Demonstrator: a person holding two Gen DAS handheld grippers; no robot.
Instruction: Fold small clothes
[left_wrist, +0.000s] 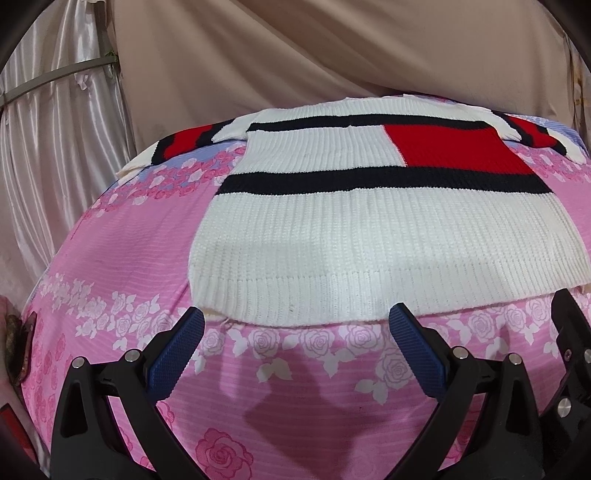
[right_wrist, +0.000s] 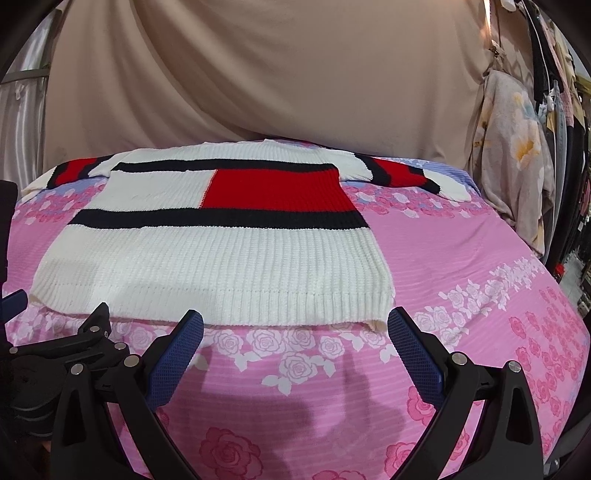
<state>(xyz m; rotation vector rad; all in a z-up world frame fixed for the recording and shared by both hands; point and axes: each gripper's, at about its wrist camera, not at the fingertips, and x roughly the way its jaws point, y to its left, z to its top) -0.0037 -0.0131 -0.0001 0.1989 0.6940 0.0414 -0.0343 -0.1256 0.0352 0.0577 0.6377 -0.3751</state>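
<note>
A small white knit sweater (left_wrist: 369, 236) with black stripes and a red block lies flat on the pink floral bedspread (left_wrist: 295, 387), both sleeves spread outward, its hem toward me. My left gripper (left_wrist: 297, 319) is open, its blue pads just short of the hem's left part. In the right wrist view the same sweater (right_wrist: 221, 251) lies flat, and my right gripper (right_wrist: 295, 321) is open at the hem's right corner, holding nothing. The right gripper's black frame (left_wrist: 569, 350) shows at the left view's right edge; the left gripper's frame (right_wrist: 85, 339) shows at the right view's left edge.
A beige draped cloth (right_wrist: 258, 74) hangs behind the bed. Shiny white curtains (left_wrist: 55, 129) hang at the left. Hanging clothes (right_wrist: 517, 147) crowd the right side. The bedspread (right_wrist: 480, 295) extends bare to the right of the sweater.
</note>
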